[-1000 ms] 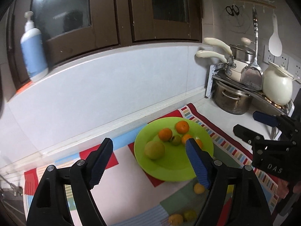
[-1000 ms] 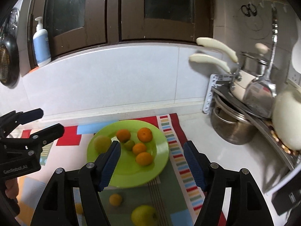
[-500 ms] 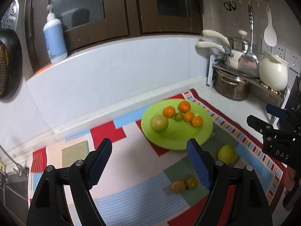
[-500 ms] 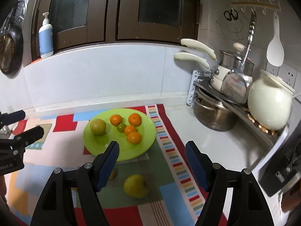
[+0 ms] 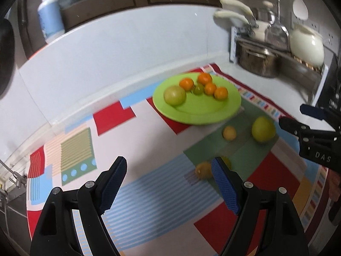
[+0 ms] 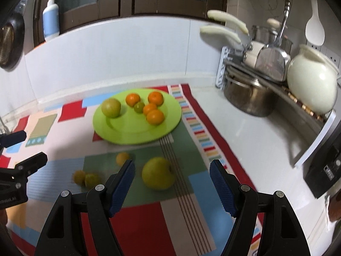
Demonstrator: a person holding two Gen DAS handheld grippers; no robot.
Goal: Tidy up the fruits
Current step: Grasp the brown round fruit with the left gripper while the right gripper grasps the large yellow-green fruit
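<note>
A white desk point(image 6: 245, 132) carries a patchwork cloth point(image 6: 149, 219) of red, blue, green and striped panels. On the far half of the cloth sits a round lime-green plate point(image 6: 127, 134). It holds six fruits: one large yellow-green apple point(image 6: 111, 107) at its left side, four oranges point(image 6: 155, 117) bunched toward the right, and a small green fruit point(image 6: 139, 107) tucked among them.

Off the plate, on a green panel nearer the cameras, lies a big green apple point(image 6: 158, 172), its stem end turned to the right. A small orange point(image 6: 122, 157) lies between it and the plate rim, apart from both. Further left, two small yellowish fruits point(image 6: 86, 178) lie touching each other; motion blur hides their detail.

The right gripper point(image 6: 172, 186) hangs above the near edge of the cloth, tilted down, jaws spread wide and holding nothing, the big green apple showing between its blue pads. The left gripper point(image 5: 168, 185) is likewise wide and unloaded, over the blue-striped panel; its right pad overlaps the two small fruits in its view.
</note>
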